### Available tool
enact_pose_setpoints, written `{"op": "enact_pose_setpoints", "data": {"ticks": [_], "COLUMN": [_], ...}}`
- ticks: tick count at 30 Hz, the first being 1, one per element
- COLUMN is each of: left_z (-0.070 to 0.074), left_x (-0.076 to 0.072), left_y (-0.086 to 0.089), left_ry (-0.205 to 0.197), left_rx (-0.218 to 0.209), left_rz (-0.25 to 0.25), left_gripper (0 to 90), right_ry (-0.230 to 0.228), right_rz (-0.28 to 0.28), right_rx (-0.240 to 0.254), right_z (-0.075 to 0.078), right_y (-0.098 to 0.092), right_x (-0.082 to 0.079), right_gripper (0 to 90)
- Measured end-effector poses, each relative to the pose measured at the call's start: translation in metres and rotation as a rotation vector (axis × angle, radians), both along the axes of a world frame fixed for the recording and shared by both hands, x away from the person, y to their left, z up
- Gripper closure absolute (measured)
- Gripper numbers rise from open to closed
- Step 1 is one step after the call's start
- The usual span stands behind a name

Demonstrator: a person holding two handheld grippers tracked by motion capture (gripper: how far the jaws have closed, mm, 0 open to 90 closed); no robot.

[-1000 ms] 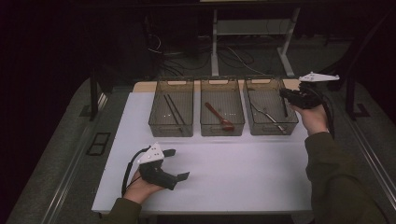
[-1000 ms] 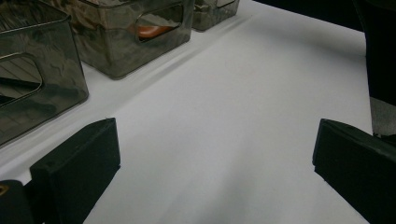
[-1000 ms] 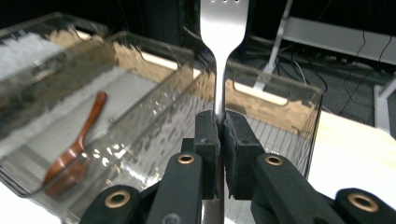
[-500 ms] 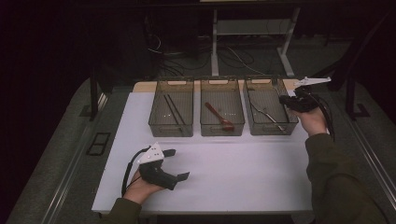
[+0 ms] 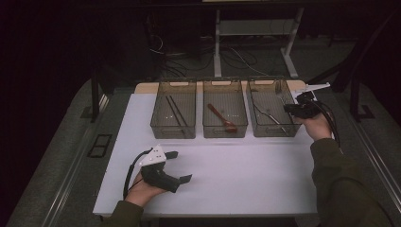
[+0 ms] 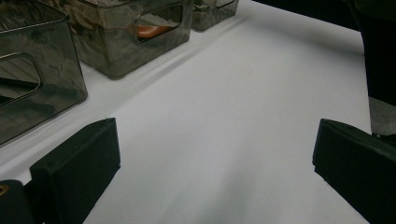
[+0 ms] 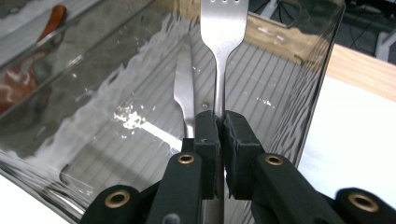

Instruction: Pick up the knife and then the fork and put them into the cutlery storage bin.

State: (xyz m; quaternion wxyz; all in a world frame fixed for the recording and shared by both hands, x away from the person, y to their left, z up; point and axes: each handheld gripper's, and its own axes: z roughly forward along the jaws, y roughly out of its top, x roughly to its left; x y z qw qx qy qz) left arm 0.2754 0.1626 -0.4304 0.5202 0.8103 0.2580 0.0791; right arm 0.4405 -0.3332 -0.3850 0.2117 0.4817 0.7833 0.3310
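Dark room, grey floor [image 5: 56, 156], cables [image 5: 236, 59] (tangled) behind white table [image 5: 246, 179]

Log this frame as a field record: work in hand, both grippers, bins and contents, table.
work: sorting cutlery into bins
right gripper: shut on the fork by its handle, over the right bin
left gripper: jaws wide apart, nothing between them, low over the white table
right bin contents: a metal knife lies inside, beside the held fork
middle bin: brown spoon
left bin: dark chopsticks
bin layout: three clear bins in a row at the table's far edge
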Motion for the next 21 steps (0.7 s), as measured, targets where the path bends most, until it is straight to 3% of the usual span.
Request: {"op": "enact_pose_setpoints", "data": {"ticks": [14,21], "left_z": [-0.0001,0.0000], "left_x": [0.0000,-0.0001], "left_y": [0.0000,0.0000], "left_ry": [0.000,0.000], "left_rx": [0.000,0.000], "left_rz": [0.000,0.000], "left_gripper": [0.0,0.0], "right_ry": [0.074,0.094], "right_rz": [0.022,0.025], "right_rx": [-0.054,-0.046], "right_z": [-0.0099,-0.0091], "right_y": [0.0070,0.0077], "right_x": [0.0067,0.0084], "right_gripper": [83.0,80.1]}}
